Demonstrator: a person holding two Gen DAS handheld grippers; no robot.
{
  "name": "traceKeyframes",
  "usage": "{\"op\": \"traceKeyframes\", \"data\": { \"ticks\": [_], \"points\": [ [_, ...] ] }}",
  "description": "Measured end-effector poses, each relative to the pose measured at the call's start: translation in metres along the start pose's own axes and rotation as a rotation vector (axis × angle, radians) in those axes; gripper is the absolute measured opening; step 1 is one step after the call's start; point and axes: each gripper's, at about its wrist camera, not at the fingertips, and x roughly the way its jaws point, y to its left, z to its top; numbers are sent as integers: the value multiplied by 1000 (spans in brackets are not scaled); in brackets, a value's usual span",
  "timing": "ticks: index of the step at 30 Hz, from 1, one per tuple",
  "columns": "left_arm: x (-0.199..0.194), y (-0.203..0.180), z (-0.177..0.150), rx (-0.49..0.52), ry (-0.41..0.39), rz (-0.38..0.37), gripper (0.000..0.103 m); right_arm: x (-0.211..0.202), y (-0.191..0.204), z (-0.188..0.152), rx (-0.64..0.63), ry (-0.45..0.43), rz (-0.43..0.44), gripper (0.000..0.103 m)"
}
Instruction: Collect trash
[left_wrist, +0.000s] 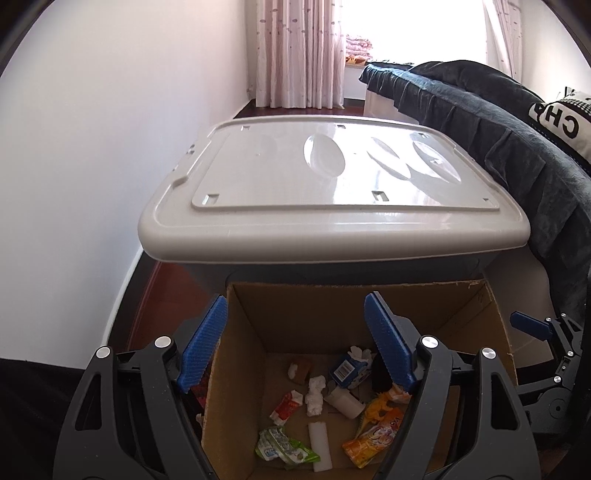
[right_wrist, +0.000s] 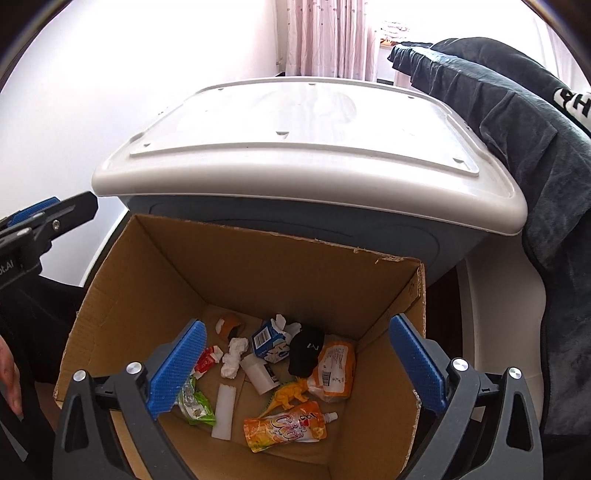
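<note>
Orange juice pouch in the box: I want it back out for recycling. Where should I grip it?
Judging by its pose, come straight down from above with the right hand-held gripper. The orange juice pouch lies flat on the floor of the cardboard box, so pinch its spout end, which sticks out free on the right.
</note>
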Motion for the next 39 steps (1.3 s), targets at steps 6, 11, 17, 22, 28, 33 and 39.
{"op": "traceKeyframes", "data": {
  "ticks": [6, 11, 17, 22, 28, 33, 39],
  "points": [
    [-5, 5, 12, -15, -24, 5, 75, -4, 1, 5, -13, -21, -11, 98],
    [-12, 10, 33, -25, -71, 24, 88, -16, -5, 26, 6, -63, -6, 98],
    [-15, 13, 69, -54, -91, 10, 91, -42, -15, 80, 30, -165, -21, 98],
    [-14, 11, 99, -66, -124, -9, 92, -62, -23, 133, 45, -267, -18, 98],
    [1, 5, 129, -62, -143, -22, 92, -65, -30, 170, 38, -333, -49, 98],
    [22, 2, 141, -79, -124, -29, 92, -45, -48, 172, 116, -322, -49, 98],
    [37, -7, 142, -59, -112, -10, 92, -35, -59, 170, 138, -310, -71, 98]
  ]
}}
